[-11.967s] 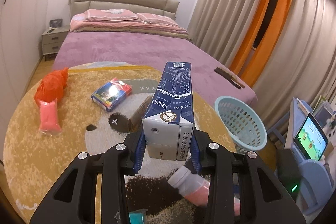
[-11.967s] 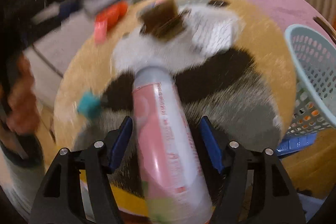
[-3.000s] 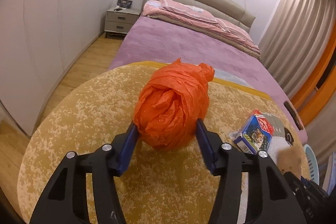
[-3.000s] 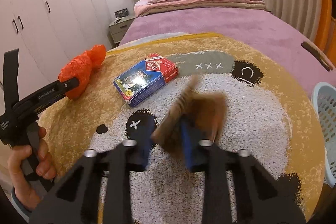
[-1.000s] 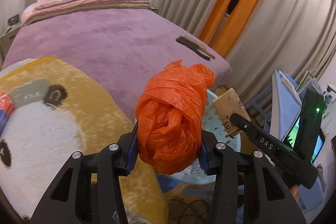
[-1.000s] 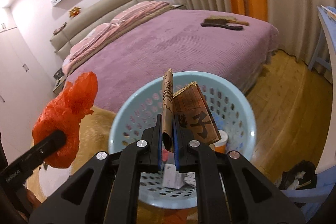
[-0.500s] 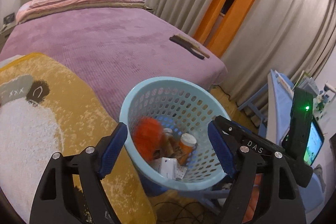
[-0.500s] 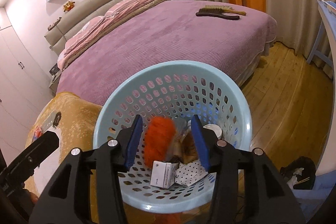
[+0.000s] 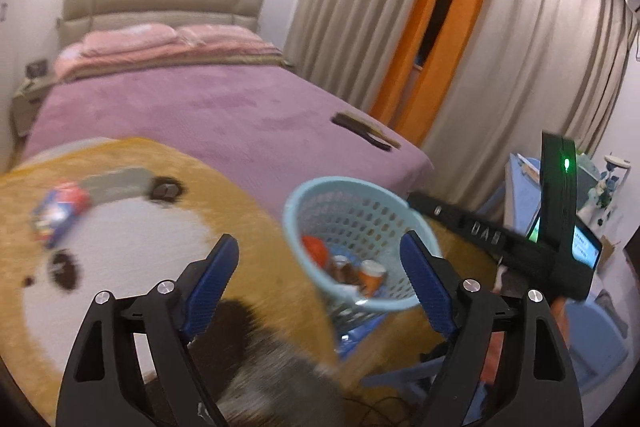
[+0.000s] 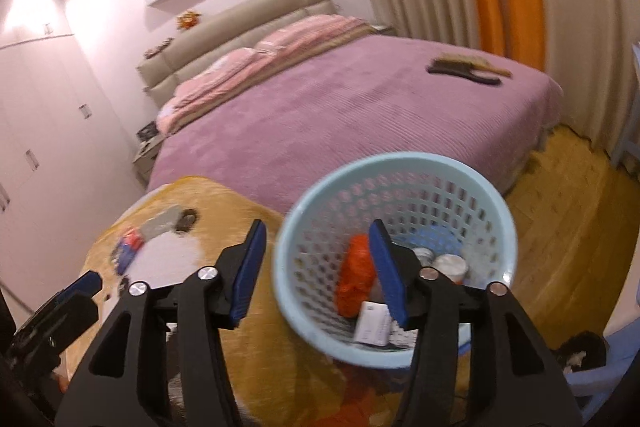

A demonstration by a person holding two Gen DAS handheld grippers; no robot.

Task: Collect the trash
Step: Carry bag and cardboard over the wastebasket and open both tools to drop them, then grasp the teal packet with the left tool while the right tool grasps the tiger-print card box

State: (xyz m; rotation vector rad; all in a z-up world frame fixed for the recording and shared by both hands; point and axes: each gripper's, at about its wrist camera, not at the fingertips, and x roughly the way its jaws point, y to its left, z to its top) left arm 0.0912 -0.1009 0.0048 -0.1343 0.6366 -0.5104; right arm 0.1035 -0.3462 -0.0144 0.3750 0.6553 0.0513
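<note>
Our left gripper (image 9: 320, 267) and right gripper (image 10: 316, 259) are both opening, empty, above the blue basket (image 10: 496, 203) holding the orange bag (image 10: 354, 279).

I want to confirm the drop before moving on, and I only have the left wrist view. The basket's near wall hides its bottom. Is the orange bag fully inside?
Observer: Yes. The right wrist view shows the orange bag lying inside the blue basket, below its rim.
Operator: Is the right gripper carrying anything?
Observer: No. The right gripper is opening, with nothing between its fingers.
Operator: Anything else at the bottom?
Observer: A white carton lies beside the bag.
</note>
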